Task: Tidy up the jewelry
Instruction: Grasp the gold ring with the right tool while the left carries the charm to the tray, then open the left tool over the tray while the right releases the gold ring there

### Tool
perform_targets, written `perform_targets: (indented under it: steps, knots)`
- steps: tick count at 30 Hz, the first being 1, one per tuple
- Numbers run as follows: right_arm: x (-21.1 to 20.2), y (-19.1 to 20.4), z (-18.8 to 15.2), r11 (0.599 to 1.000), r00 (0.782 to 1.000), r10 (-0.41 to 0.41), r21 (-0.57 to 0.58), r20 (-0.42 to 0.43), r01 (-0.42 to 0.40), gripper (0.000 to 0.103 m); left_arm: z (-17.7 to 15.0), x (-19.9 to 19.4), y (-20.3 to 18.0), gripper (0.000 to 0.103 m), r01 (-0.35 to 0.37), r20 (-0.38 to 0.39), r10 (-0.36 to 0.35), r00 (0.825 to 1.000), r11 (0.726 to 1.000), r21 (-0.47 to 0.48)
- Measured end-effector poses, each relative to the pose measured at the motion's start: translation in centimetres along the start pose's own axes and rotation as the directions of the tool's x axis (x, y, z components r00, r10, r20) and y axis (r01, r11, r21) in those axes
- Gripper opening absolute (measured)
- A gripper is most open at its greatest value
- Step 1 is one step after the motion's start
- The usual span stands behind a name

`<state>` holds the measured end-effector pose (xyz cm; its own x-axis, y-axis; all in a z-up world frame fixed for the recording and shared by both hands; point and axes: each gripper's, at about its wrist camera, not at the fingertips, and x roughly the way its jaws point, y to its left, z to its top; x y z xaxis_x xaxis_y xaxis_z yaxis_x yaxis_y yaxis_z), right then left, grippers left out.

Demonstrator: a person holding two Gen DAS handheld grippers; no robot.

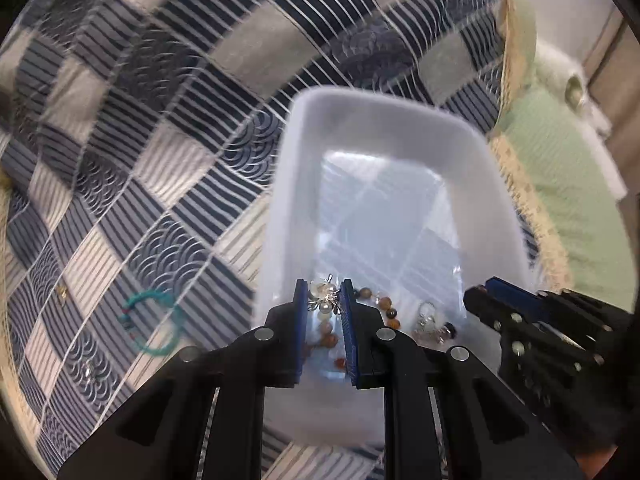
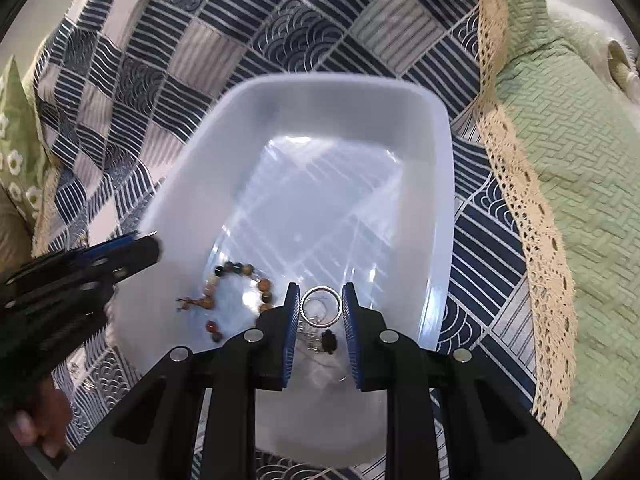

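A pearl and silver piece (image 1: 325, 298) is pinched between the jaws of the left gripper (image 1: 324, 300), and it is held over the white tub (image 1: 384, 120). A silver ring (image 2: 321, 306) is clamped between the jaws of the right gripper (image 2: 321, 308), also over the tub. Inside the tub a brown bead bracelet (image 2: 236, 292) and a small shiny pile with a dark piece (image 2: 328, 342) can be seen. The tub sits on a blue and white patchwork quilt (image 2: 280, 20), with a green cover (image 2: 560, 160) beside it. Things could go wrong from here. The ring is round and smooth and is only touched at its two edges, so it could be squeezed out and flicked past the tub wall if the jaws are opened fast or tilted. The pearl piece has thin wire bits, and these could be caught on the ridged blue pads, so it might not drop when let go. Both grippers are close together over one end of the tub, so one could be bumped by the other. A teal bracelet (image 1: 154, 322) and tiny shiny bits are shown only in the left view, out on the quilt, not yet put away. The ring and the whole bead bracelet are shown well only in the right view. The left view is blurred.
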<state>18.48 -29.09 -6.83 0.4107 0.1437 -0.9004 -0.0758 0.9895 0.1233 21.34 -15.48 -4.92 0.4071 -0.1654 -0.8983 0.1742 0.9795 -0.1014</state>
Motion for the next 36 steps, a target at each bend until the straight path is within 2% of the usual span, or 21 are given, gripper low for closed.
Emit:
perform_targets:
  steps: [7,9,21,23,24,25,28,30,34,36]
  knots:
    - [1.9,-0.4,0.5,1.0,0.999,0.022,0.019,-0.03,-0.021,0.022,1.1,4.0,-2.5,0.016,-0.048,-0.035,0.05,0.998,0.996,0.072]
    - [1.8,-0.5,0.8,1.0,1.0,0.011,0.029,-0.02,-0.01,0.022,1.3,4.7,-2.4,0.016,-0.036,-0.034,0.038,0.999,0.997,0.062]
    - [1.6,-1.0,0.9,0.999,0.999,0.031,0.046,-0.02,-0.03,0.022,1.2,5.3,-2.9,0.018,-0.049,-0.031,0.052,0.998,0.995,0.091]
    - [1.5,-1.0,0.9,0.998,0.999,0.034,0.047,-0.018,-0.033,0.022,1.1,4.6,-2.9,0.023,-0.046,-0.025,0.048,0.999,0.995,0.09]
    - [1.5,-1.1,0.9,0.998,0.999,0.04,0.051,-0.02,-0.038,0.022,1.0,4.1,-2.8,0.042,-0.062,-0.009,0.063,0.998,0.995,0.084]
    - [1.5,-1.3,0.9,0.998,0.999,0.041,0.054,-0.019,-0.04,0.022,1.0,3.5,-2.5,0.048,-0.081,0.01,0.08,0.997,0.994,0.077]
    - [1.5,-1.3,1.0,0.998,0.999,0.043,0.051,-0.017,-0.042,0.022,0.7,1.9,-1.5,0.048,-0.031,0.035,0.03,0.999,0.998,0.045]
    - [1.9,-1.2,1.0,0.998,0.999,0.04,0.044,-0.021,-0.039,0.022,0.6,1.1,-1.0,0.048,-0.05,0.051,0.049,0.998,0.998,0.031]
    - [1.9,-0.2,1.0,1.0,1.0,0.016,0.009,-0.024,-0.016,0.023,0.2,-0.5,0.3,0.049,-0.008,0.065,0.007,0.998,1.0,0.011]
    - [1.9,0.1,0.9,1.0,1.0,-0.002,-0.007,-0.025,0.002,0.023,-0.1,-1.3,0.5,0.049,-0.013,0.074,0.012,0.997,1.0,0.009]
